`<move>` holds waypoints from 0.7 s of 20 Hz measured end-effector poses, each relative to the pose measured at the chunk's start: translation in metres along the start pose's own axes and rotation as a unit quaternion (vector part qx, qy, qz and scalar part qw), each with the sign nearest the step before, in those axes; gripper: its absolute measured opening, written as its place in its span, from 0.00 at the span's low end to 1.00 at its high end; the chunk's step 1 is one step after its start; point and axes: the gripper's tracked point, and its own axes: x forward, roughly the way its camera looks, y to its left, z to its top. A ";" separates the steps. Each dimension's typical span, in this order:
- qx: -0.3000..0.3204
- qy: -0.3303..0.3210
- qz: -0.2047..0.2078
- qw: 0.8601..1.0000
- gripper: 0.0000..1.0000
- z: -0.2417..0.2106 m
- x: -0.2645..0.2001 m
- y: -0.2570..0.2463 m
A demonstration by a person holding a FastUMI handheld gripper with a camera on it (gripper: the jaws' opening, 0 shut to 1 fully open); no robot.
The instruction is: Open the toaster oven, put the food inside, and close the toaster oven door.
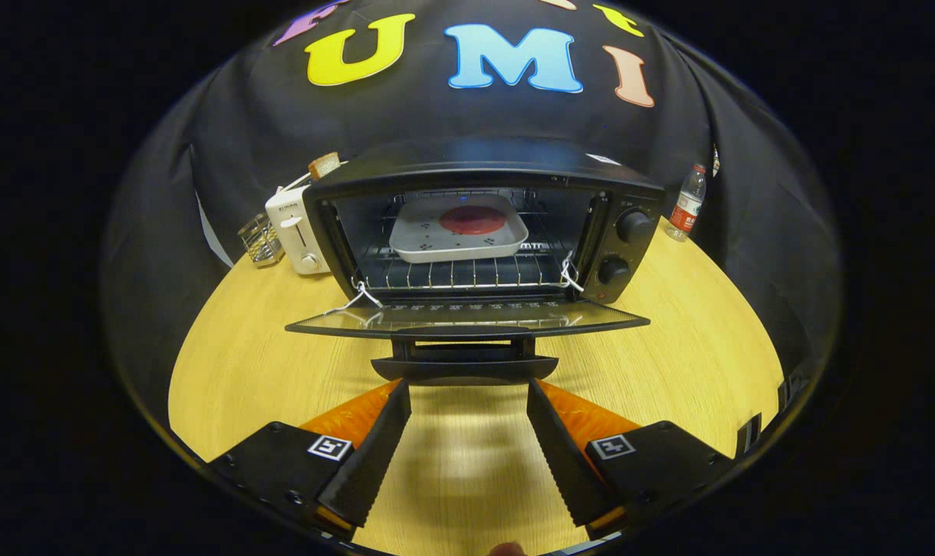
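A black toaster oven stands on the wooden table with its glass door folded down flat toward me. Inside on the wire rack sits a white tray carrying a round red piece of food. The door's handle hangs at the door's front edge, just ahead of my fingertips. My gripper is open, its two fingers spread apart right below the handle with only bare table between them. Neither finger presses on anything.
A white pop-up toaster with a slice of bread sticking out stands left of the oven, a small wire basket beside it. A plastic bottle stands right of the oven. The wooden table stretches around.
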 end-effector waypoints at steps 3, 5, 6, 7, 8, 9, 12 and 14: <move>-0.010 -0.029 -0.005 1.000 0.97 0.017 -0.006 -0.002; -0.014 -0.045 -0.007 0.999 0.96 0.025 -0.009 -0.001; -0.020 -0.056 -0.008 0.998 0.97 0.031 -0.010 -0.001; -0.031 -0.067 -0.010 0.997 0.97 0.045 -0.005 0.001; -0.042 -0.077 -0.011 0.996 0.97 0.050 -0.005 0.000; -0.049 -0.084 -0.009 0.995 0.97 0.055 -0.004 0.001; -0.056 -0.125 -0.001 0.990 0.97 0.077 -0.011 0.000; -0.051 -0.154 0.007 0.987 0.98 0.088 -0.019 -0.003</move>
